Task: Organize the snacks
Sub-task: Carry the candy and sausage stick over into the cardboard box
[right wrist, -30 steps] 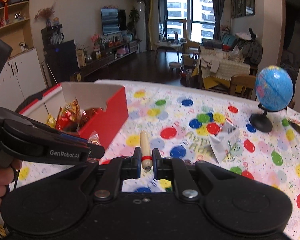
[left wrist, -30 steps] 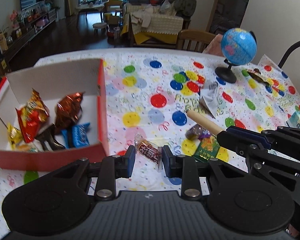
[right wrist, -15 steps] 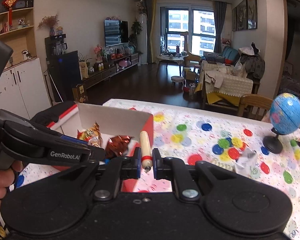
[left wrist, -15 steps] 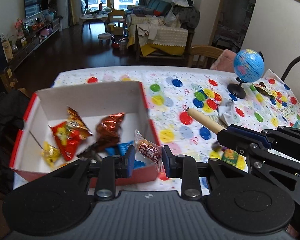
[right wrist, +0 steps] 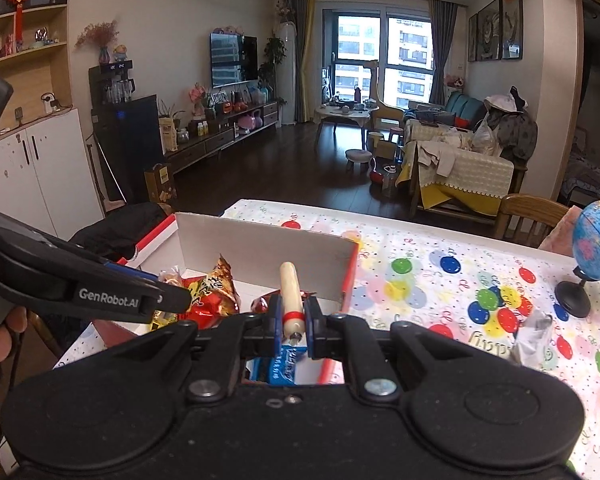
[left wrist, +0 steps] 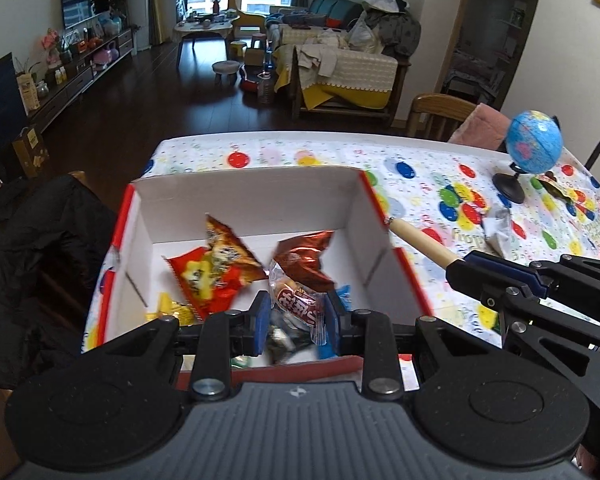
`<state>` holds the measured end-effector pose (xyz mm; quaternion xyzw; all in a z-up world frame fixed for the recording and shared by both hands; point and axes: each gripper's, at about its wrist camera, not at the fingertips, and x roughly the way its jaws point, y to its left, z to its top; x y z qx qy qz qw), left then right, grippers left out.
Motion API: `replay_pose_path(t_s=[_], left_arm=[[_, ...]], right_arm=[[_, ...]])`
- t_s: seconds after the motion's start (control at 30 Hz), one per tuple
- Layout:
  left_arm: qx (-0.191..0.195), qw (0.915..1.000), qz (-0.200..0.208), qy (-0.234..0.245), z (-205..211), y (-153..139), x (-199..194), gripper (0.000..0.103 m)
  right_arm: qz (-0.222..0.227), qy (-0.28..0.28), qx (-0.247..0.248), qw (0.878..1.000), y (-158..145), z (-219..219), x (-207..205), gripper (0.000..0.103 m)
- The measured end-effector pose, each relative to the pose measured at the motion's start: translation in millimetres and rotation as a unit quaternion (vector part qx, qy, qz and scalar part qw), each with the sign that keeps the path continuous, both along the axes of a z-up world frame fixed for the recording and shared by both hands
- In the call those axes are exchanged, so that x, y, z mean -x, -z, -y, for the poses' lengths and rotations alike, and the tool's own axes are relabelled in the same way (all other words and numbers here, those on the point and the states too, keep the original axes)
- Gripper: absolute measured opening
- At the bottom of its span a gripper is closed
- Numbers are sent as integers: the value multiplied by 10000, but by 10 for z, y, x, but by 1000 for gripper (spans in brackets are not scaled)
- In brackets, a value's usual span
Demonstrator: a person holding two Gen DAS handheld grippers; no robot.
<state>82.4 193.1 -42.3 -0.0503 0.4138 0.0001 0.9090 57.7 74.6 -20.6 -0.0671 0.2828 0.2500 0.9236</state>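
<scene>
A red and white cardboard box [left wrist: 384, 216] sits at the table's left end and holds several snack packets, among them a red-yellow one [left wrist: 208, 276] and a brown foil one [left wrist: 306, 256]. My left gripper [left wrist: 296, 312] is shut on a clear-wrapped red candy [left wrist: 298, 302] and holds it over the box's near part. My right gripper [right wrist: 292, 320] is shut on a cream sausage stick [right wrist: 291, 294] with a red band. It hangs over the box's right wall [right wrist: 350, 272]. The stick also shows in the left wrist view [left wrist: 422, 242].
A small blue globe [left wrist: 534, 148] on a black stand is at the table's far right. A crumpled grey wrapper [left wrist: 498, 226] and more packets lie on the balloon-print tablecloth [left wrist: 420, 184]. A dark jacket [left wrist: 40, 240] hangs left of the table. A wooden chair [left wrist: 440, 114] stands behind.
Both grippers have moved left, from over the tablecloth to over the box, each still carrying its snack. The left gripper's candy now hangs above the box's inside.
</scene>
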Motion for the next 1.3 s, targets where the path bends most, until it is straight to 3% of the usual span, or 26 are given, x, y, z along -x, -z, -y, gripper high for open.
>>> replay_pose_path(t_s=[0.57, 1.3], left_arm=[[-210, 9984, -424, -297, -660, 394, -400, 29], [-385, 9940, -1010, 186, -544, 895, -592, 29]], right_arm=[[-466, 182, 351, 9981, 425, -604, -432, 9], [-1079, -221, 633, 9919, 846, -927, -534, 9]])
